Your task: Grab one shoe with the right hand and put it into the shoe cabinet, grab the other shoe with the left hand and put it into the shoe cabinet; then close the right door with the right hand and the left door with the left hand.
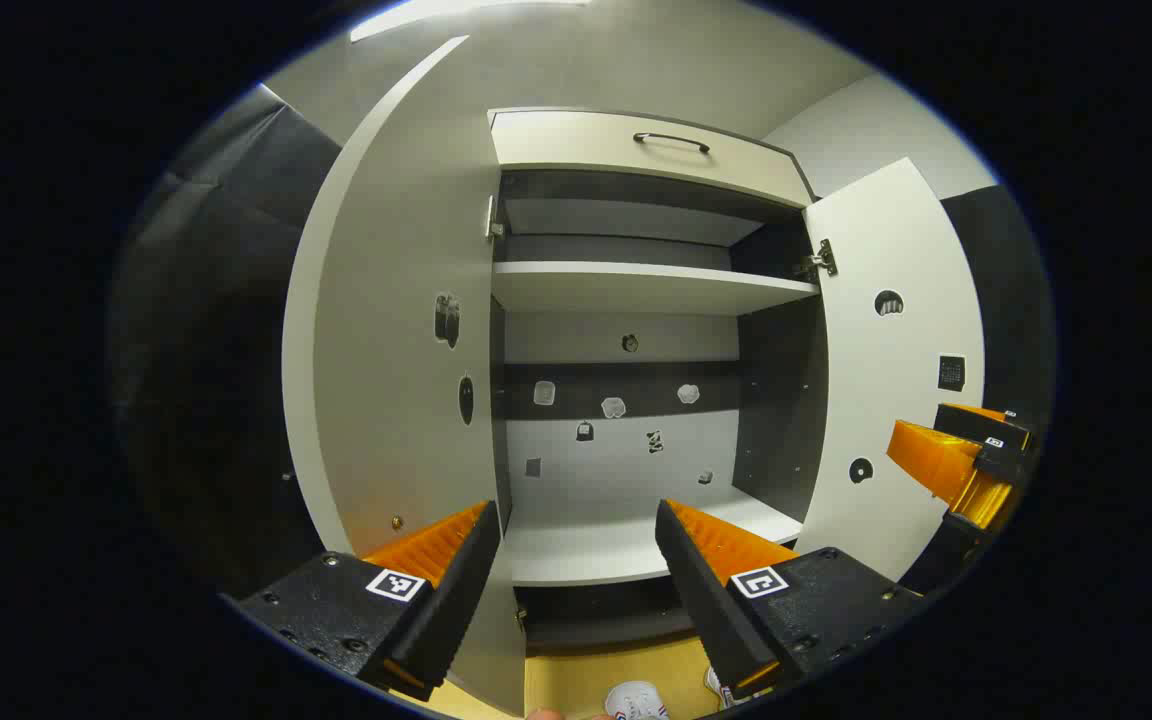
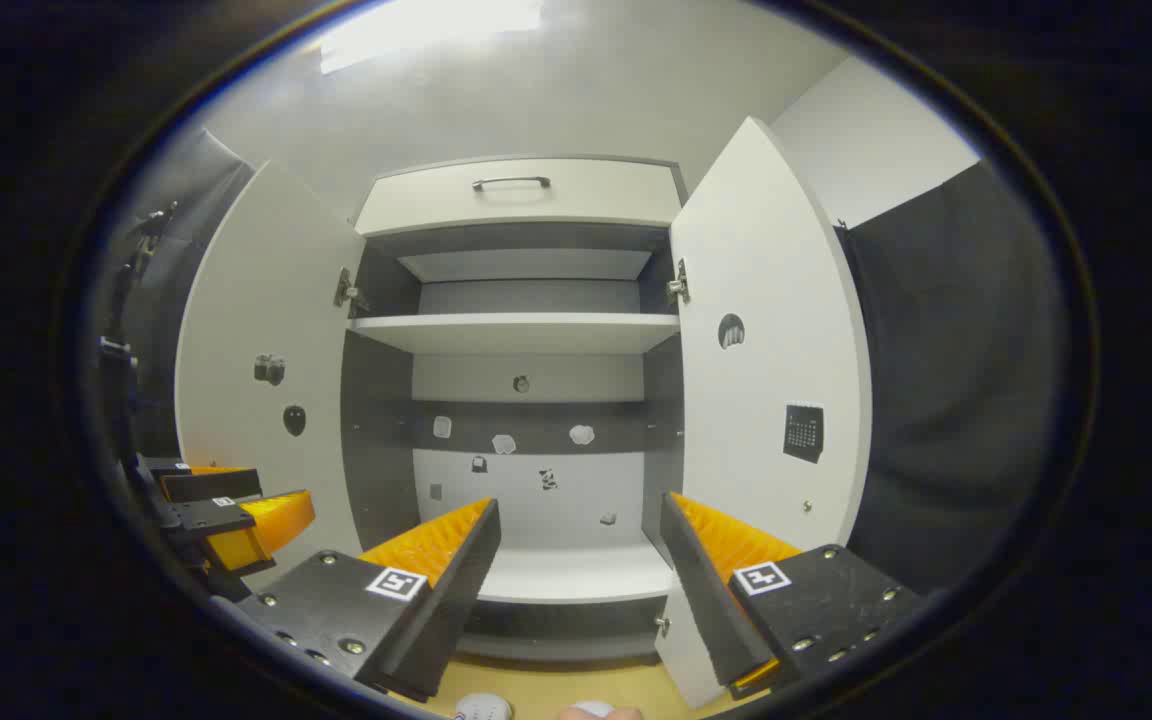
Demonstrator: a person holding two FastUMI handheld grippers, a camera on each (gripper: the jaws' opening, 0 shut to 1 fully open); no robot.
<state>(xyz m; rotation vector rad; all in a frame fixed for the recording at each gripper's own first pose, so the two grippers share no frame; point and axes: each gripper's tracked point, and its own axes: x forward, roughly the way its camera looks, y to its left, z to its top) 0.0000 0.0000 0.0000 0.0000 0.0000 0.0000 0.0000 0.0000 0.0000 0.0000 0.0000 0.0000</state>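
I've got both grippers, left [image 1: 576,580] and right [image 2: 581,580], fingers wide and empty, squared to the open cabinet [image 1: 636,290] since shoes [image 1: 636,700] sit at 6 o'clock, ungrabbed.

Two shoes [image 1: 636,700] rest on the floor [image 1: 576,680] before the cabinet [image 1: 636,290].

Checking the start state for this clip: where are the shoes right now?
Both shoes sit on the yellow floor in front of the open shoe cabinet, at the bottom edge of the left gripper view, below that gripper's fingers.
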